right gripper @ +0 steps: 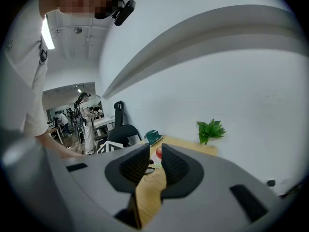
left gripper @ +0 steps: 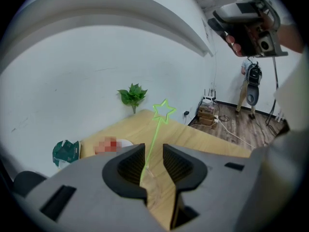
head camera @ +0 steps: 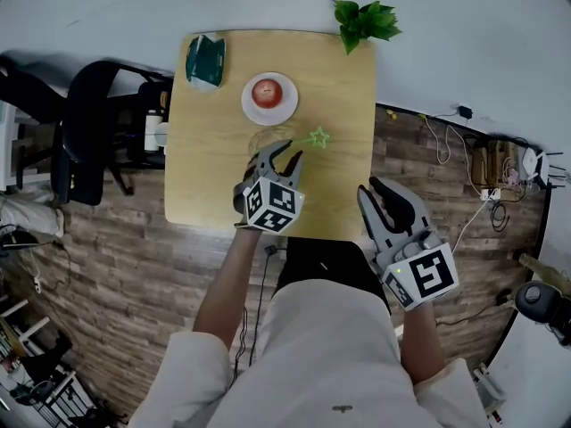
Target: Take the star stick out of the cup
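Observation:
The green star stick leans to the right out of a clear cup in the middle of the wooden table. My left gripper hovers right at the cup. In the left gripper view the thin stem runs up between the jaws to the star, close to the left pad, with a gap left over; the jaws stand open. My right gripper is off the table's front right edge, open with nothing between its jaws.
A white plate with a red apple sits behind the cup. A green packet lies at the back left corner and a small plant at the back right. A black chair stands left of the table.

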